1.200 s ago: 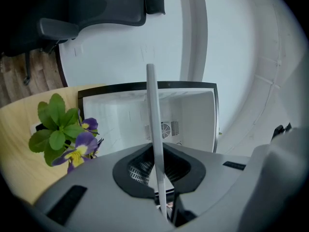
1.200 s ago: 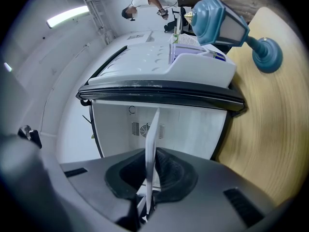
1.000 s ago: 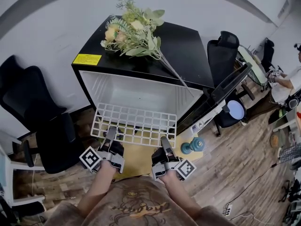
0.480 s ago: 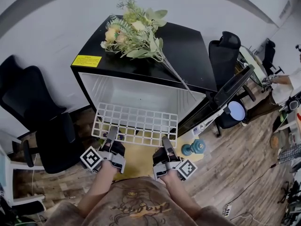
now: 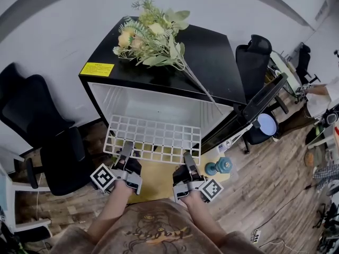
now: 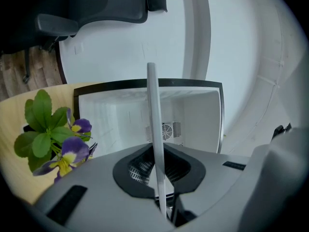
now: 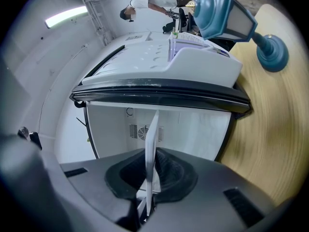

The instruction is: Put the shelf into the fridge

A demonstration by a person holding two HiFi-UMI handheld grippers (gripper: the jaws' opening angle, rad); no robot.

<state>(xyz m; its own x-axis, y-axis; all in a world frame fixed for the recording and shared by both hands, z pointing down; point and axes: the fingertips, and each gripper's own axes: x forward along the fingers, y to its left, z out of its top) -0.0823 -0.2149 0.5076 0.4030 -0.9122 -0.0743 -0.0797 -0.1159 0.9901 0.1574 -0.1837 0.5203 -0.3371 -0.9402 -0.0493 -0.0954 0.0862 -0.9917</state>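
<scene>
A white wire shelf (image 5: 153,139) is held flat in front of the open black fridge (image 5: 159,83), its far edge at the mouth of the white inside (image 5: 153,107). My left gripper (image 5: 125,153) is shut on the shelf's near edge at the left and my right gripper (image 5: 188,162) is shut on it at the right. In the left gripper view the shelf (image 6: 153,124) runs edge-on out of the gripper (image 6: 161,190) toward the fridge cavity (image 6: 193,115). The right gripper view shows the shelf (image 7: 152,141) the same way, clamped in that gripper (image 7: 147,187).
The fridge door (image 5: 259,102) stands open to the right. A bunch of flowers (image 5: 151,36) lies on the fridge top. A teal dumbbell (image 5: 218,165) rests on a yellow mat (image 5: 153,179). A purple flower (image 6: 63,146) sits low left of the fridge. Black chairs (image 5: 32,126) flank it.
The shelf and both grippers have edged slightly forward toward the fridge opening. The grips are unchanged.
</scene>
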